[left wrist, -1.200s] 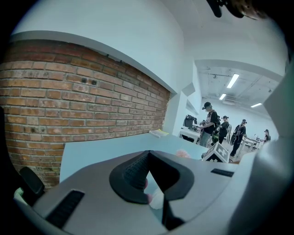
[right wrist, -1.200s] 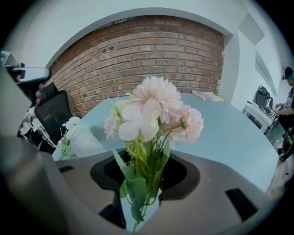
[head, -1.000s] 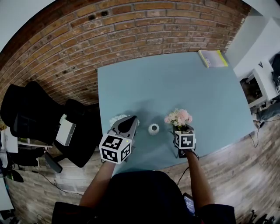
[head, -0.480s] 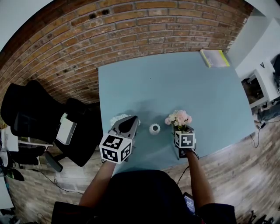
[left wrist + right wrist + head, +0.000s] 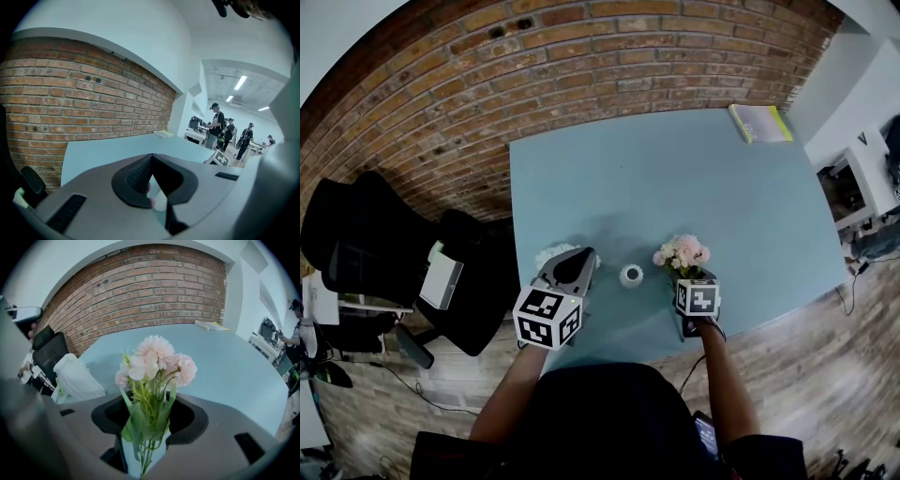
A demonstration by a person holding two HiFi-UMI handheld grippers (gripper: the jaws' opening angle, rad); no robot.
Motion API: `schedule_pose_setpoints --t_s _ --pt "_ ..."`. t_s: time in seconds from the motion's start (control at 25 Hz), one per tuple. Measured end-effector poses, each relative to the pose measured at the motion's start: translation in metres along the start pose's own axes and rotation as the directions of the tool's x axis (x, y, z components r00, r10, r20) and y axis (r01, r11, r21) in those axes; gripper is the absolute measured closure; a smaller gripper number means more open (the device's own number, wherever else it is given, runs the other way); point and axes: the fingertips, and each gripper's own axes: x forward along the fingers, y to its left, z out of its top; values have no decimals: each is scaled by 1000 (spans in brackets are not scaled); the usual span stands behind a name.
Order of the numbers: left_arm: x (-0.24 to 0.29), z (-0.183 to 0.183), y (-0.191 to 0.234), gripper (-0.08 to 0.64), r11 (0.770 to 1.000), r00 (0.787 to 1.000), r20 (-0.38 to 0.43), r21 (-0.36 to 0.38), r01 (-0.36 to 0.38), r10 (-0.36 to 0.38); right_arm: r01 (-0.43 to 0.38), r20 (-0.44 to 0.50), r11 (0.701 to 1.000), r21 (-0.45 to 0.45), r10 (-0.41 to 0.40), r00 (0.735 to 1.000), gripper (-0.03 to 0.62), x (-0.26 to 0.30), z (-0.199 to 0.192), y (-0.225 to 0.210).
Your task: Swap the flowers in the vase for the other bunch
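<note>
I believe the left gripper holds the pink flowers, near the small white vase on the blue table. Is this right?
Not quite. It is the right gripper that holds the pink flowers, with their stems between its jaws; the right gripper view shows this. The left gripper is shut. The vase does stand near them on the table.

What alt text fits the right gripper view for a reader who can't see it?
The right tongs grip the stems of a pink flower bunch, its blooms standing up over the blue table. A white flower bunch shows at left, a brick wall behind.
</note>
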Motion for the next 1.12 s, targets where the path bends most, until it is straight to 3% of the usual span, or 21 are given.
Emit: schedule_pose_setpoints --t_s 0.44,1.12 --pt "2 -1 3 560 1000 1000 4 -17 -4 4 2 18 1000 7 -2 1000 291 0 3 0" --pt "-4 -3 2 560 999 1000 18 -33 16 -16 11 59 1000 10 -12 998 287 -16 19 4"
